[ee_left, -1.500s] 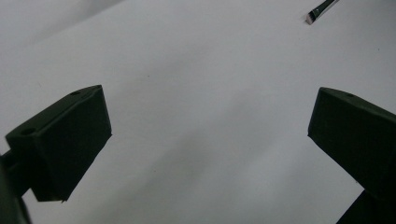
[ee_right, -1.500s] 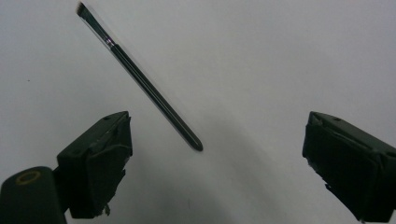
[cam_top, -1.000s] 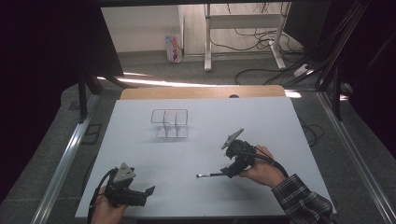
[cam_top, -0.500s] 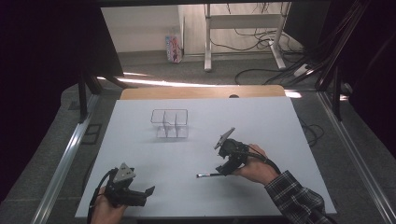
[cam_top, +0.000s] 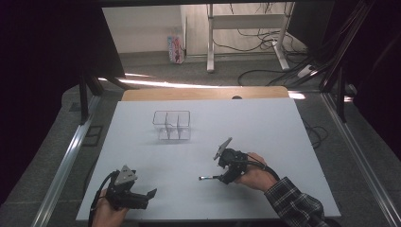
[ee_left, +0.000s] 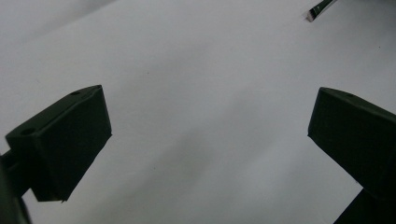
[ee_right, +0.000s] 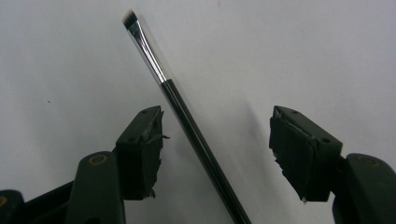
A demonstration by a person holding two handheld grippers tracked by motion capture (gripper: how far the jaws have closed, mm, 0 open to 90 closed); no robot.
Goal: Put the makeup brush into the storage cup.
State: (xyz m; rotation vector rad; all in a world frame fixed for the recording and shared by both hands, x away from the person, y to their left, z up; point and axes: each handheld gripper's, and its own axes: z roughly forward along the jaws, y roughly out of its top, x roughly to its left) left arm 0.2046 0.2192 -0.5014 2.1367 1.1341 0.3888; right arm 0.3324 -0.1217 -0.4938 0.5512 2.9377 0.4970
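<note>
High view: right gripper (cam_top: pixel 218 178) low over thin brush (cam_top: pixel 208 178) lying flat on white worktop (cam_top: pixel 265 127); left gripper (cam_top: pixel 150 194) parked near front edge, fingers apart.

Left gripper view: nothing between the fingers.

Right gripper view: fingers (ee_right: pixel 140 149) just closing, brush (ee_right: pixel 187 119) between, unpinched, nearer one pad; likely to roll or skid aside.

White table top (cam_top: pixel 283 142), wood strip at far edge. On it: thin brush (ee_right: pixel 187 116) lying flat between right gripper's (ee_right: pixel 217 135) parted jaws, closer to the left one, bristles beyond the tips. Clear divided box (cam_top: pixel 172 125) farther out, well apart.
</note>
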